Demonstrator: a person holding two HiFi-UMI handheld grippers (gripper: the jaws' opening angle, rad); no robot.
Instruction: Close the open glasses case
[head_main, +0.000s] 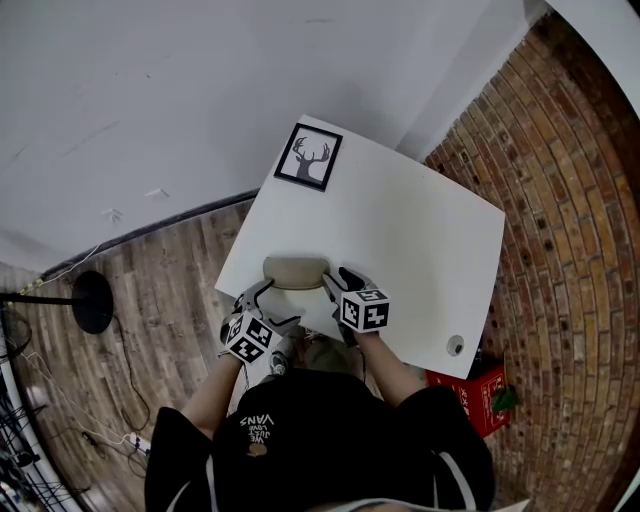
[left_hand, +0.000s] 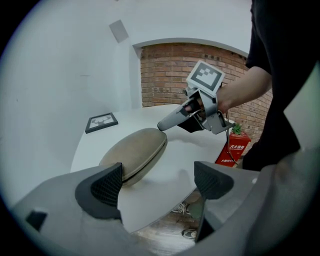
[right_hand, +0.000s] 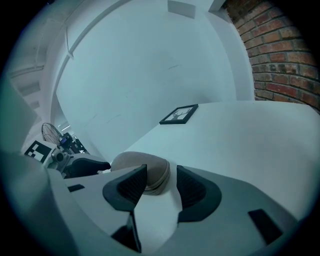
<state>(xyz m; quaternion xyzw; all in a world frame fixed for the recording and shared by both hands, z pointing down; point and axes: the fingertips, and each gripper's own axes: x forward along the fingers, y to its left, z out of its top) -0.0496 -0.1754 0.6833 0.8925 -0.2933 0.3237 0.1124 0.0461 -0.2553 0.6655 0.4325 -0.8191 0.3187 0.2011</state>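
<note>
A beige oval glasses case (head_main: 297, 271) lies near the front edge of the white table (head_main: 420, 230), its lid down on the base with only a thin seam showing (left_hand: 135, 155). My left gripper (head_main: 268, 305) is at the case's near left end, jaws wide open (left_hand: 160, 184) and nothing between the pads. My right gripper (head_main: 338, 283) sits at the case's right end. Its jaws are open with a narrower gap (right_hand: 157, 187), and the case (right_hand: 142, 167) lies just beyond the tips, not gripped. The right gripper's tip (left_hand: 167, 124) almost touches the case's far end.
A framed deer picture (head_main: 308, 157) lies at the table's far corner. A small round object (head_main: 455, 346) sits near the front right corner. A red box (head_main: 470, 395) stands on the wooden floor by the brick wall. A black round-based stand (head_main: 90, 300) is on the left.
</note>
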